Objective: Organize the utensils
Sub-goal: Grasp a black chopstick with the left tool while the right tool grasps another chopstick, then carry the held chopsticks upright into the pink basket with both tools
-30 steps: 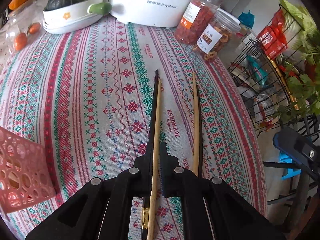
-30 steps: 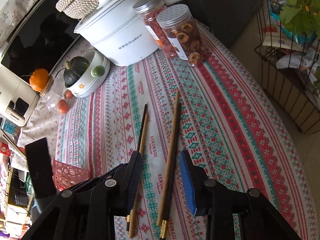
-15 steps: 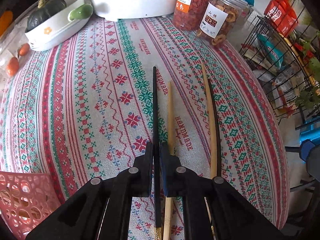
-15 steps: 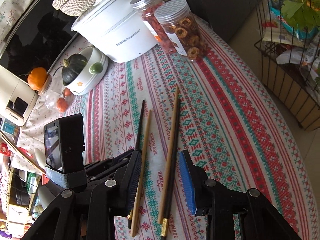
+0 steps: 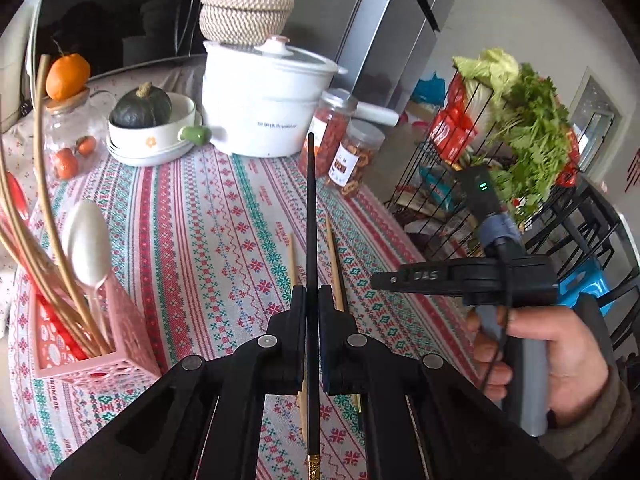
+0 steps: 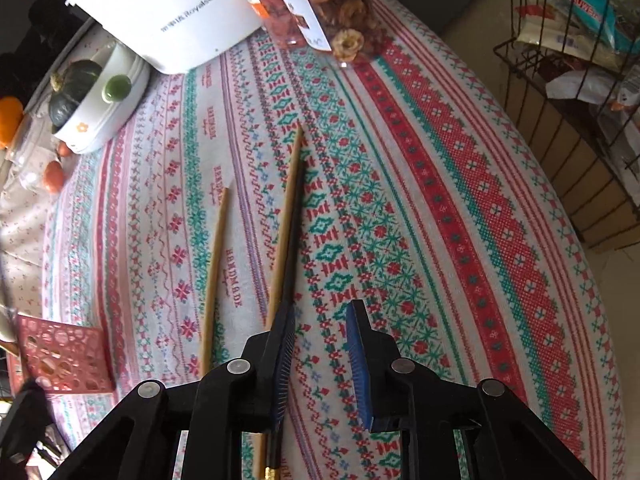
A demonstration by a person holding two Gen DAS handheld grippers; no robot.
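Above the tablecloth (image 5: 224, 240), the left gripper (image 5: 312, 300) has lifted one black chopstick (image 5: 311, 216), clamped tight.
Three chopsticks remain at 12 o'clock of the right gripper (image 6: 320, 320): two wooden chopsticks (image 6: 218, 256), one dark chopstick (image 6: 294, 240); its jaws, just narrowing, grip nothing.

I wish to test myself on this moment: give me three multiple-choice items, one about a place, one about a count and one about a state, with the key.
1. Where does the pink basket stand in the left wrist view?
A. On the wire rack
B. On the tablecloth, left of the left gripper
C. On top of the white pot

2. How many chopsticks lie on the tablecloth in the right wrist view?
A. One
B. Five
C. Three

3. What is the state of the left gripper?
A. Shut on a black chopstick
B. Open and empty
C. Shut on a white spoon

Key:
1 B, since the basket sits on the patterned cloth at the left edge.
2 C, since two wooden chopsticks and one dark chopstick lie there.
3 A, since the fingers press the black stick, which is lifted above the cloth.
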